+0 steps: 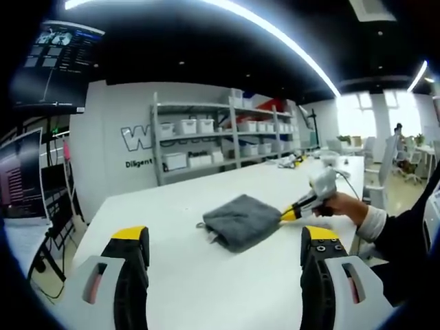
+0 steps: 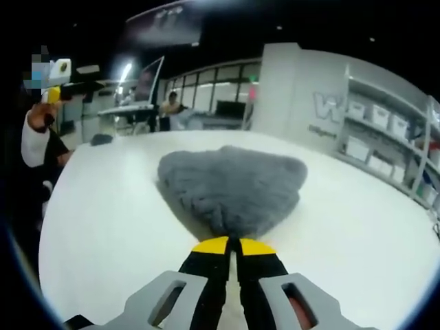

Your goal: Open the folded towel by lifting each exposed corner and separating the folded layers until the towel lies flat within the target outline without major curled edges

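A folded grey towel [image 1: 240, 221] lies in the middle of the white table [image 1: 158, 206]. In the left gripper view my right gripper [image 1: 287, 214] comes in from the right, its yellow tips pinched on the towel's near right edge, with a hand [image 1: 344, 205] behind it. The right gripper view has that gripper [image 2: 234, 242] shut on a corner of the towel [image 2: 234, 187], which fans out ahead of it. My left gripper [image 1: 225, 235] is held back from the towel above the table, jaws wide apart and holding nothing. It also appears small at the far left [image 2: 51, 79].
Metal shelves [image 1: 206, 137] with white bins stand against the far wall. A monitor [image 1: 20, 175] is at the table's left end. Small items [image 1: 292, 161] lie at the table's far end. Chairs and desks [image 1: 405, 161] stand at the right, and a person's sleeve [image 2: 34, 146] is at the left.
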Demonstrator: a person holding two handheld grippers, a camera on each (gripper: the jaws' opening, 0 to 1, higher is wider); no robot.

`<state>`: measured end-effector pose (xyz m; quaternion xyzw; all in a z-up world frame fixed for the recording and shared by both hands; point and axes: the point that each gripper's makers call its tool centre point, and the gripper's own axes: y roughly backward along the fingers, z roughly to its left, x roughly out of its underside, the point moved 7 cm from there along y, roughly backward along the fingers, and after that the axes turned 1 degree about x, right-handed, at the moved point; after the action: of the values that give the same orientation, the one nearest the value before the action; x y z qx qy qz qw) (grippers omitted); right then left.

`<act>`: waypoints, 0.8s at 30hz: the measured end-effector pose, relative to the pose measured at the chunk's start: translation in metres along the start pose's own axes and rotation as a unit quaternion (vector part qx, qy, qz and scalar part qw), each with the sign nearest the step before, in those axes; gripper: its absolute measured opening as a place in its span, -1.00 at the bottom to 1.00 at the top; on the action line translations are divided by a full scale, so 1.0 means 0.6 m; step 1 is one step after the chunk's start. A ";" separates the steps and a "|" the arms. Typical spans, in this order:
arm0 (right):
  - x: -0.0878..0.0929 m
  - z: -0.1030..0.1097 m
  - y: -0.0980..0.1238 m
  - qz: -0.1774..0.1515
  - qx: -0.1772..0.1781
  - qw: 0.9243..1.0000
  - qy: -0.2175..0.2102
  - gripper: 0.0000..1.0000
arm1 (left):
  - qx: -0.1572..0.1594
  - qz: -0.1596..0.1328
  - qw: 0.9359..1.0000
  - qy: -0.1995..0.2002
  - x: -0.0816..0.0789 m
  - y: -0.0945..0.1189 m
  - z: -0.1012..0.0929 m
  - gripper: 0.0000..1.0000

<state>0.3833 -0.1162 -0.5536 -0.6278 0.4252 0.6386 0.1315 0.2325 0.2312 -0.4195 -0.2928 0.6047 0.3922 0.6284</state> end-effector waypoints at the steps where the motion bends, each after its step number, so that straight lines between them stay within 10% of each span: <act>1: 0.000 0.002 0.000 0.000 0.000 1.000 0.000 -1.00 | 0.000 0.001 1.000 0.000 0.000 0.000 0.000 0.79; 24: -0.001 0.031 0.018 0.008 -0.026 1.000 0.008 -1.00 | -0.001 0.006 1.000 0.001 0.004 -0.001 0.000 0.79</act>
<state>0.3630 -0.1092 -0.5517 -0.6328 0.4145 0.6452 0.1068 0.2333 0.2312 -0.4217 -0.2901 0.6069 0.3964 0.6248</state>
